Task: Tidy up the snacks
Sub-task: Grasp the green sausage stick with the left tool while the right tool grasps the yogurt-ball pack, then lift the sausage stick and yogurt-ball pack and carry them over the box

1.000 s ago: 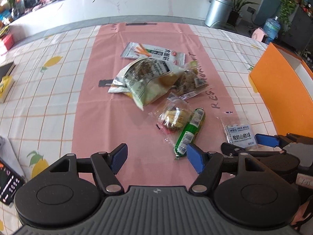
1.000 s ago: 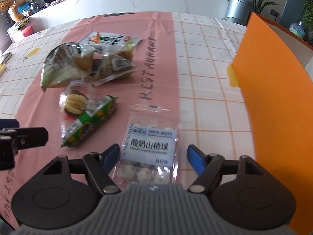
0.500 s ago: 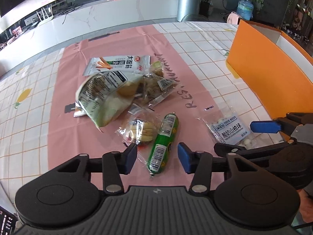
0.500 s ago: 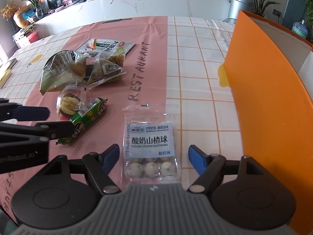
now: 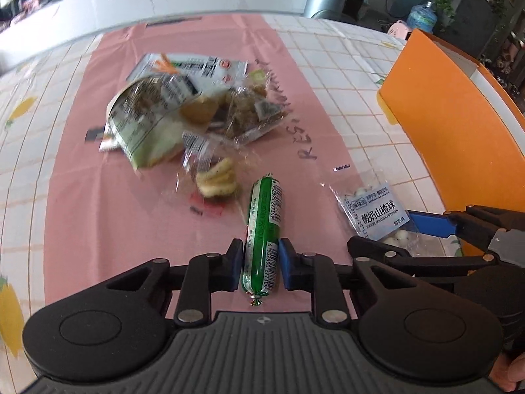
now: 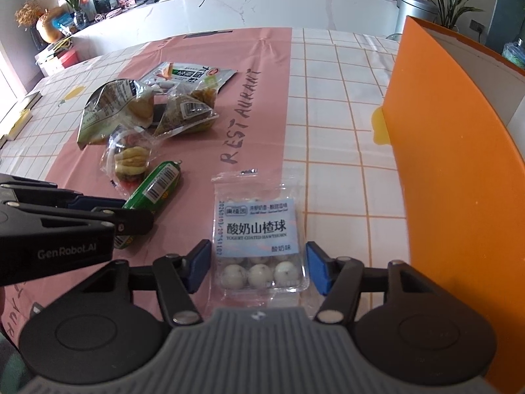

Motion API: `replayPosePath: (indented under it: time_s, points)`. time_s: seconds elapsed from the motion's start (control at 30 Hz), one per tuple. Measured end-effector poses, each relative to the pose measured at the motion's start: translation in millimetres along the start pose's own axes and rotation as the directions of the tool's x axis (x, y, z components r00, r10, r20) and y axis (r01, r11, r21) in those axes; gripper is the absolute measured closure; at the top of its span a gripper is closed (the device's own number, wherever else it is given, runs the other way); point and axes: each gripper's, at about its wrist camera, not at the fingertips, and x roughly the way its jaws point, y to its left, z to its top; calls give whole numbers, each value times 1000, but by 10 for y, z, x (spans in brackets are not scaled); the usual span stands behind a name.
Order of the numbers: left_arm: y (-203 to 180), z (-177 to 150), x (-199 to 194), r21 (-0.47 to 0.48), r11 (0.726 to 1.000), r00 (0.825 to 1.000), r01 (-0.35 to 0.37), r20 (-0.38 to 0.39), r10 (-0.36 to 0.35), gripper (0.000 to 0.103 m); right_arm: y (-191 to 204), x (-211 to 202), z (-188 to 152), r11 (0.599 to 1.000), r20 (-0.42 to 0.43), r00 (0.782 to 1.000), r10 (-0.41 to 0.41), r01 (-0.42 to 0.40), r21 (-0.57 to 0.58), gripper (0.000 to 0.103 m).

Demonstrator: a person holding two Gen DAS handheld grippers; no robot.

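From the left wrist, the left gripper [image 5: 261,264], whose jaws have just been closing, clamps the near end of a green foil-wrapped sausage stick [image 5: 263,226] lying on the pink paper runner [image 5: 98,203], beside a clear packet of biscuits [image 5: 215,182]. From the right wrist, the right gripper [image 6: 257,269], its jaws also just closing, straddles a clear packet of white yogurt-coated hawthorn balls [image 6: 259,246] with both pads just clear of it, next to the tall orange box [image 6: 459,170], whose inside is hidden.
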Motion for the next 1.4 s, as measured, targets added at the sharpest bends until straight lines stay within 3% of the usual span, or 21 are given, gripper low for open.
replayPosePath:
  time_s: [0.13,0.2,0.27,0.47,0.77,0.83,0.97,1.4]
  points:
    - [91,-80,-61,-85,996,998,34,-57,-39,76,1,-68,-100,1000,-4,1000,18,-18,0,42]
    - [108,-102,-73,-93,995,998,41,-52,-46,71,7,-91,-140,1000,8,1000,22,-22,-10,42]
    - [89,-103,-84,-78,997,999,17,-28,-20,57,10,-118,-151,1000,32,999,12,-11,-20,36]
    - [-14,-37,-31,-53,998,999,-32,-1,32,54,63,-133,-150,998,94,995,-17,23,-64,36]
    - [-81,-68,15,-21,995,995,-101,14,102,64,42,-40,-171,999,93,996,-14,19,-51,36]
    - [-107,-67,25,-5,993,993,-116,18,116,65,46,-34,-173,998,90,996,-10,15,-53,42]
    - [-144,-62,38,7,991,991,-133,23,133,78,63,-28,-182,998,88,996,-13,18,-60,44]
    - [-129,-27,-233,-66,994,993,-92,70,96,79,6,-181,-115,1000,73,997,11,-10,-13,47]
